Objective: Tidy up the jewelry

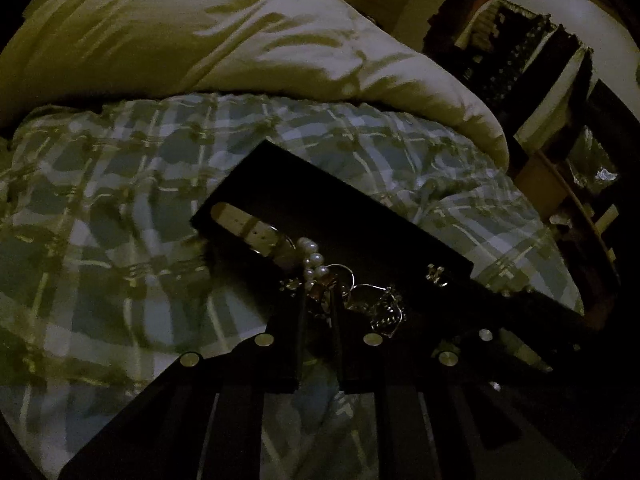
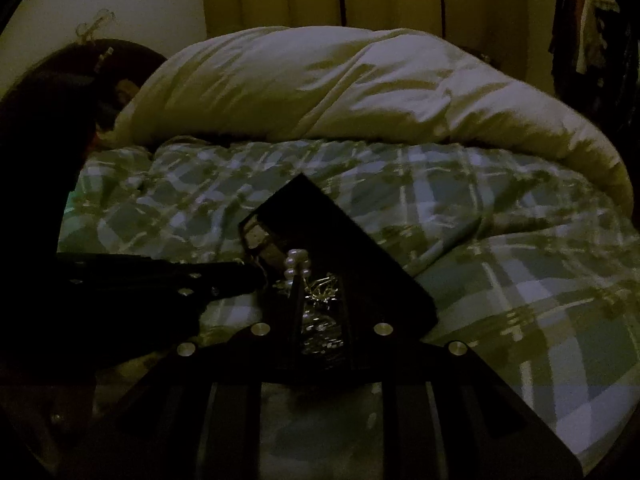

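A black jewelry tray (image 1: 348, 216) lies on a plaid bedspread. It holds a white watch strap (image 1: 248, 224), a pearl bracelet (image 1: 312, 258) and tangled silver chains (image 1: 384, 308). My left gripper (image 1: 320, 292) reaches over the tray's near edge with its fingers a narrow gap apart around the jewelry pile; a grip is too dark to judge. In the right wrist view the tray (image 2: 360, 252) shows with the pearls (image 2: 297, 266) and chains (image 2: 320, 320). My right gripper (image 2: 320, 280) hangs over the chains, fingers slightly apart. The left gripper (image 2: 224, 280) comes in from the left.
A rolled cream duvet (image 1: 240, 40) lies across the bed behind the tray, also in the right wrist view (image 2: 360, 92). The plaid bedspread (image 2: 520, 240) covers the bed. Dark shelves with clutter (image 1: 540, 100) stand to the right. A dark headboard (image 2: 60, 120) is at left.
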The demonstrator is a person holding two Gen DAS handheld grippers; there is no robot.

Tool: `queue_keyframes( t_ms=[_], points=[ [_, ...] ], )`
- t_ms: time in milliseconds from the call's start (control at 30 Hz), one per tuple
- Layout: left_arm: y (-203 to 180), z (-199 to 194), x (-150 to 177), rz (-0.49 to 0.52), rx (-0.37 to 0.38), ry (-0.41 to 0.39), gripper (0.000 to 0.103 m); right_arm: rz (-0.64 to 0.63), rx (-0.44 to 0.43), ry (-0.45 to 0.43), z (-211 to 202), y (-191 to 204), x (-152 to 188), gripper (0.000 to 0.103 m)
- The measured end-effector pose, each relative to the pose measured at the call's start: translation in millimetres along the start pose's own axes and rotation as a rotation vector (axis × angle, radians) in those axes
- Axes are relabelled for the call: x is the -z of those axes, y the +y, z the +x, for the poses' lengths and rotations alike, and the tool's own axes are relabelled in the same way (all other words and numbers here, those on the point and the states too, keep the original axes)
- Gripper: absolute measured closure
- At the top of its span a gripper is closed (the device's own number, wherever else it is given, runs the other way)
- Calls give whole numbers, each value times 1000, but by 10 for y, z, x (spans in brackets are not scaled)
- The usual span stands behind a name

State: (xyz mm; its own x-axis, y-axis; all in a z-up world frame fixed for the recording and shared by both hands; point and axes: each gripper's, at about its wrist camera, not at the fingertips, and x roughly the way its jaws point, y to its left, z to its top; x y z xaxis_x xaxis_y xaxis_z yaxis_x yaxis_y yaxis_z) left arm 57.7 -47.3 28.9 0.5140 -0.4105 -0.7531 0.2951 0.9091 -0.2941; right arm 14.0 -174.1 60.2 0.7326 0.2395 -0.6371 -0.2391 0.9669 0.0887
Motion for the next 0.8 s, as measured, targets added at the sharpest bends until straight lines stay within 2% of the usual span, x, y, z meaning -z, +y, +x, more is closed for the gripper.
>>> queue_keyframes(
  t_ms=[133,200,267,367,400,500,567,600,667,700,733,800],
  points=[
    [-15,62,-4,-4,22,-5,91,-31,58,-4,21,0,15,85],
    [-29,66,-10,5,19,-24,82,-36,76,2,41,-7,23,85],
    [-8,58,-9,0,-8,-40,65,-20,85,9,58,-39,23,83],
    [106,27,-6,-41,-31,-54,48,10,94,-6,33,-103,20,65],
    [167,-4,-3,-62,-33,-61,46,14,88,-15,17,-109,17,59],
    [271,-98,-8,-88,-46,-81,36,-17,111,-33,-12,-57,12,58],
    [375,-188,-11,-105,-86,-95,26,-42,124,-33,-15,-16,16,57],
    [422,-229,-10,-110,-104,-101,24,-48,123,-33,-22,0,17,57],
    [512,-308,-8,-118,-142,-109,18,-52,129,-41,-48,13,11,43],
    [581,-368,-2,-123,-174,-112,16,-51,137,-54,-72,13,5,29],
    [623,-406,1,-128,-195,-112,11,-51,142,-71,-113,14,-3,27],
    [757,-512,15,-146,-243,-110,9,-56,142,-81,-157,17,-21,27]
  ],
)
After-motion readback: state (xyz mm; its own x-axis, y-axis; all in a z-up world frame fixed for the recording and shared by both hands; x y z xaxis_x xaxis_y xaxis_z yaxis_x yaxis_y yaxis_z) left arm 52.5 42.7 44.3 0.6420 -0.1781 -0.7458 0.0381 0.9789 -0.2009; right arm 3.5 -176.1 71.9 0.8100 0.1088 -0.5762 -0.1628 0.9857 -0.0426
